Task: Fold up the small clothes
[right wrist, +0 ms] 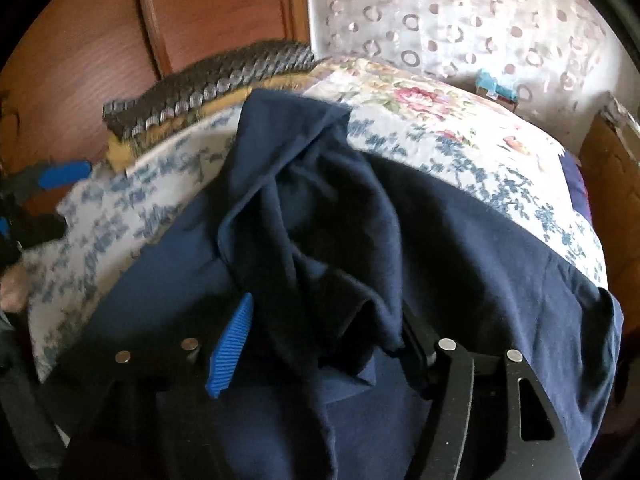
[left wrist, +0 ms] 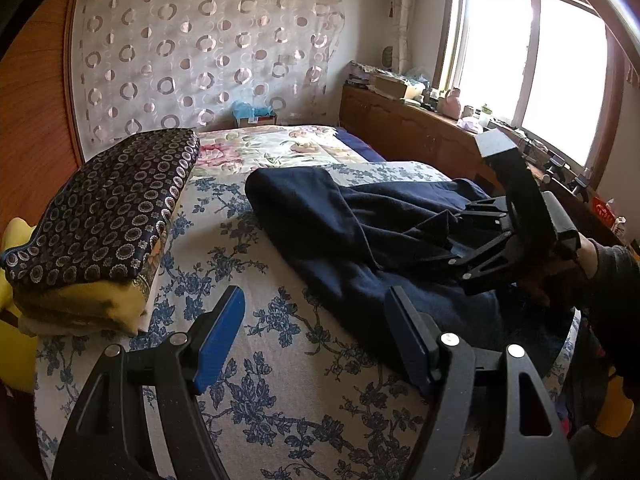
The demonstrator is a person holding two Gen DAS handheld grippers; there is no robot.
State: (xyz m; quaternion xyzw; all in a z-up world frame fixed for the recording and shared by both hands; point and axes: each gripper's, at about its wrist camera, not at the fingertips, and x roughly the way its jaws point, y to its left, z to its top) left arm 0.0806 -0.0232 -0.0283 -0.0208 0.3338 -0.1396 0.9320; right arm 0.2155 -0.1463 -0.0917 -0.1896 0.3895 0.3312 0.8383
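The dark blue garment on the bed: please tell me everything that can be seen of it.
The dark blue garment looks like soft, matte knit cloth, plain, with no print. It lies unfolded on the floral bedspread, partly flat and partly bunched into ridges, one hemmed flap turned over its middle. Its near edge hangs over the bed's side. The right gripper is low over it with a raised fold between its open jaws. The left gripper is beside it, open, holding nothing.

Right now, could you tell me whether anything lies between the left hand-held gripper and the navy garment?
Nothing visible does. The left hand-held gripper hovers open over bare floral bedspread, and the navy garment lies just beyond its fingertips, unobstructed.
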